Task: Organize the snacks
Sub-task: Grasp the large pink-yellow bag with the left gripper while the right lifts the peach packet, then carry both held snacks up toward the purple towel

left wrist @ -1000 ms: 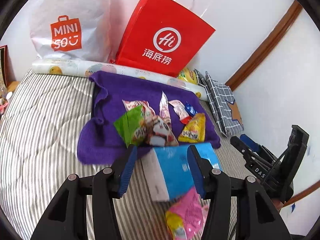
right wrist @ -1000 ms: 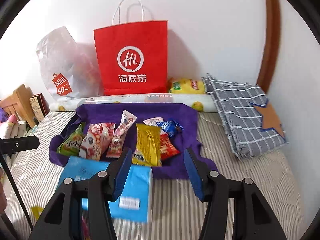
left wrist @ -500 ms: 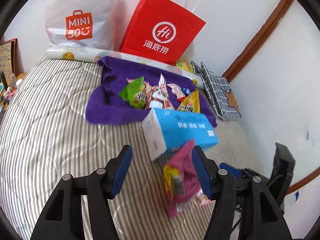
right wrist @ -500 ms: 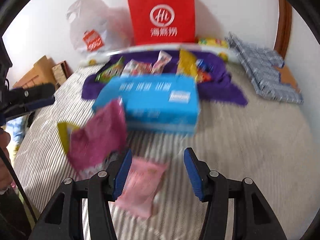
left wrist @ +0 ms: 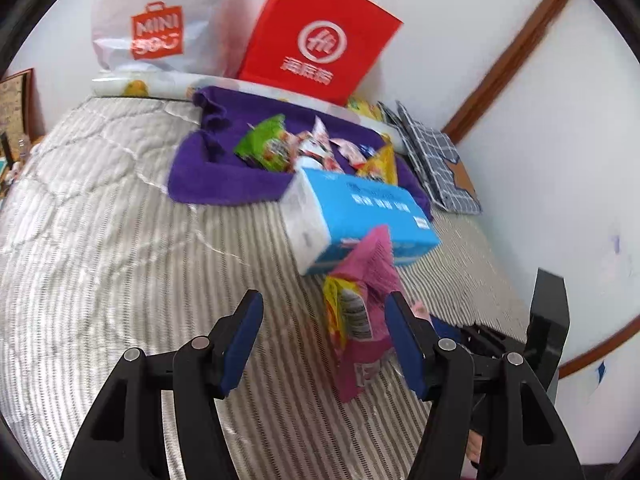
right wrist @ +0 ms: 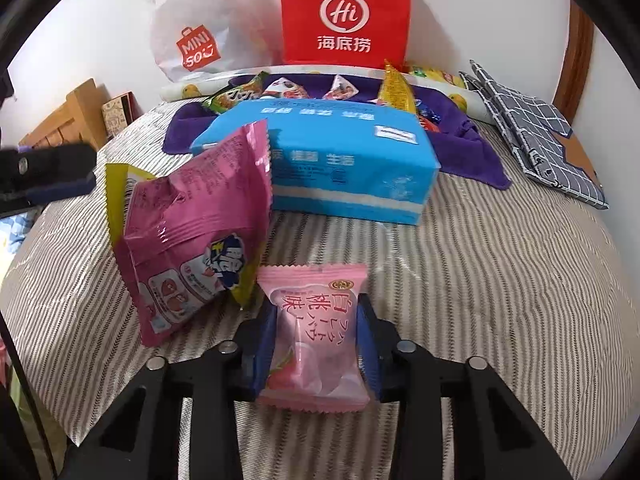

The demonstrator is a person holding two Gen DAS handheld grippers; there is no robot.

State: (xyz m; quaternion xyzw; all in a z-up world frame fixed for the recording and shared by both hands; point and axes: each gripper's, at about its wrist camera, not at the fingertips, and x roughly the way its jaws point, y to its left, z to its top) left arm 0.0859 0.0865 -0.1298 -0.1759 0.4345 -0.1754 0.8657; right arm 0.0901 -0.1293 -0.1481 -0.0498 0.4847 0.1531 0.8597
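My right gripper [right wrist: 316, 344] is shut on a pale pink peach snack packet [right wrist: 316, 316], low over the striped bed. To its left a magenta snack bag [right wrist: 192, 240] stands upright, with a yellow packet edge behind it. My left gripper [left wrist: 324, 340] is open. The same magenta bag [left wrist: 360, 312] stands just ahead of it, by its right finger, and nothing presses on it. Beyond lies a blue tissue pack [left wrist: 360, 216]. Behind that, a purple towel [left wrist: 224, 184] holds several snack packets, among them a green one [left wrist: 264, 148] and a yellow one [right wrist: 396, 88].
A red paper bag [right wrist: 344, 12] and a white plastic bag [right wrist: 192, 36] lean on the wall behind a printed roll [left wrist: 140, 86]. A folded grey checked cloth [right wrist: 532, 132] lies at the right. Wooden furniture [right wrist: 64, 120] stands at the left. A wall [left wrist: 560, 180] runs close on the right.
The right gripper came down and back over the bed and shut on the pale pink packet. The left gripper drew back from the blue tissue pack and opened wider.
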